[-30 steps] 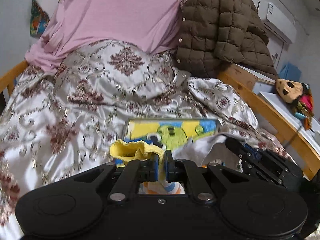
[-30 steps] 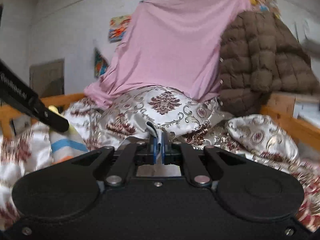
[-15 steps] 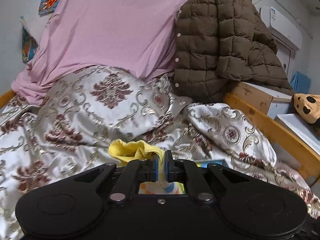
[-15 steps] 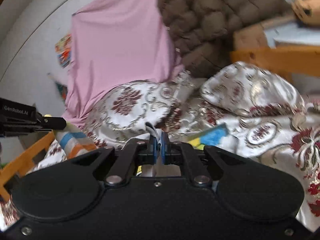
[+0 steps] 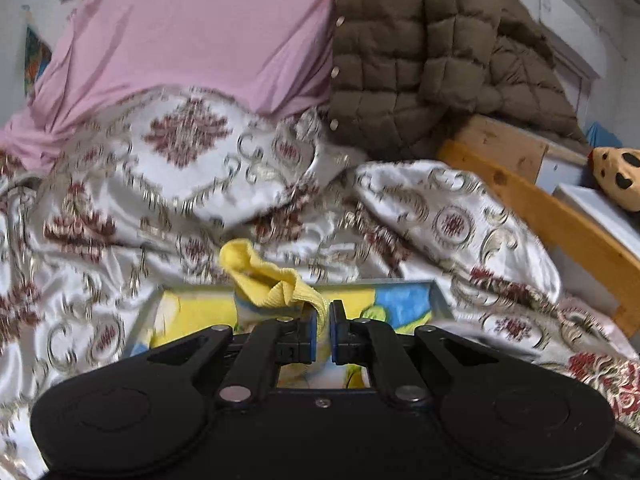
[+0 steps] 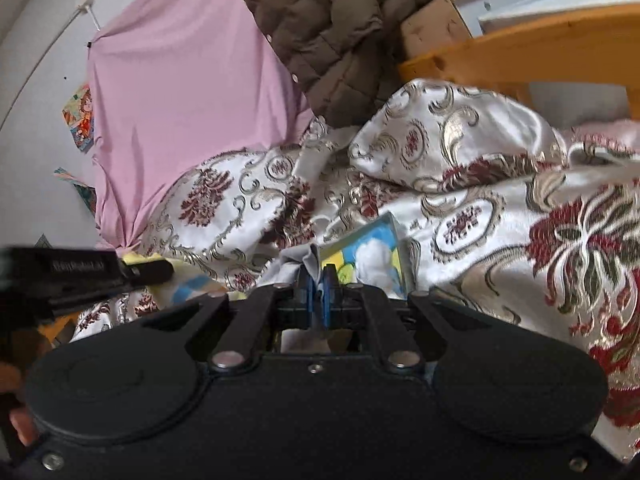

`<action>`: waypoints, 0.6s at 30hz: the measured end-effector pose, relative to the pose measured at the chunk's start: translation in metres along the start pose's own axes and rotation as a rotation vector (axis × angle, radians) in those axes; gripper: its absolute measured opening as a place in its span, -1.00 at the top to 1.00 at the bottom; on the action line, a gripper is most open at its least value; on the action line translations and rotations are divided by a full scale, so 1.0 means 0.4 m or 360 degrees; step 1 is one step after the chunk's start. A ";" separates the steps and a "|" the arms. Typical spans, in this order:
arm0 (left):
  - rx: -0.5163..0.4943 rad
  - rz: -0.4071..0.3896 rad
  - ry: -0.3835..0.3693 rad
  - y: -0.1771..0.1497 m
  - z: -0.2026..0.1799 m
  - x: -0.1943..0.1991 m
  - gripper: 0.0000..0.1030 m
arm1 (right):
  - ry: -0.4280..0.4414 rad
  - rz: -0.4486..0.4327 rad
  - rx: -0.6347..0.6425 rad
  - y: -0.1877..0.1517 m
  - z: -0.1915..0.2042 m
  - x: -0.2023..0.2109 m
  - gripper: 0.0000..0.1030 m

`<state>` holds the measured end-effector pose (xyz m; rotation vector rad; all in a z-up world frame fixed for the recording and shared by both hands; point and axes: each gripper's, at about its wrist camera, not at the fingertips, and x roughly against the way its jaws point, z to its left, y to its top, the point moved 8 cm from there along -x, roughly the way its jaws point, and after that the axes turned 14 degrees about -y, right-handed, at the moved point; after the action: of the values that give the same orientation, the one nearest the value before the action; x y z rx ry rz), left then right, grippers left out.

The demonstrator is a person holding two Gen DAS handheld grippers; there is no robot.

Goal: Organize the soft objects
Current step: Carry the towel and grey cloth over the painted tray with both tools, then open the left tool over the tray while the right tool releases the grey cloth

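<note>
Socks are the job here, both carried in the air over the brocade bedspread [image 5: 460, 216] that fills the bed, pink sheet [image 5: 192, 28] and brown quilted coat [image 5: 432, 52] piled behind. Below sits a shallow cartoon-printed tray [image 5: 438, 300], likely the drop spot. Left gripper [image 5: 322, 330] is clenched on the yellow sock [image 5: 268, 280] by its cuff so it hangs free; right gripper [image 6: 316, 298] pinches a grey sock [image 6: 298, 258] tight.
</note>
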<state>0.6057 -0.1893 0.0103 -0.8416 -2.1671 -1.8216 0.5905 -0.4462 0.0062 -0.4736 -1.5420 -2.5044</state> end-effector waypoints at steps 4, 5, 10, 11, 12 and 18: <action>0.0007 0.0078 0.0023 -0.048 0.024 -0.025 0.89 | -0.0010 0.0059 0.0020 -0.023 -0.013 -0.016 0.98; 0.0011 0.0095 0.0025 -0.057 0.029 -0.028 0.88 | -0.0010 0.0076 0.0028 -0.030 -0.015 -0.018 0.97; 0.0022 0.0163 0.0026 -0.097 0.044 -0.038 0.87 | -0.0022 0.0110 0.0076 -0.050 -0.002 -0.018 0.93; 0.0024 0.0169 0.0026 -0.102 0.044 -0.038 0.86 | -0.0032 0.0110 0.0088 -0.052 0.002 -0.021 0.92; 0.0028 0.0174 0.0021 -0.105 0.043 -0.038 0.86 | -0.0041 0.0105 0.0100 -0.053 0.006 -0.020 0.92; 0.0066 0.0182 0.0007 -0.110 0.032 -0.031 0.69 | -0.0052 0.0114 0.0123 -0.059 0.025 -0.030 0.63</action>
<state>0.5953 -0.1845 -0.0357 -0.9314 -2.1003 -1.7167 0.5964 -0.4271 -0.0136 -0.5510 -1.5976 -2.3857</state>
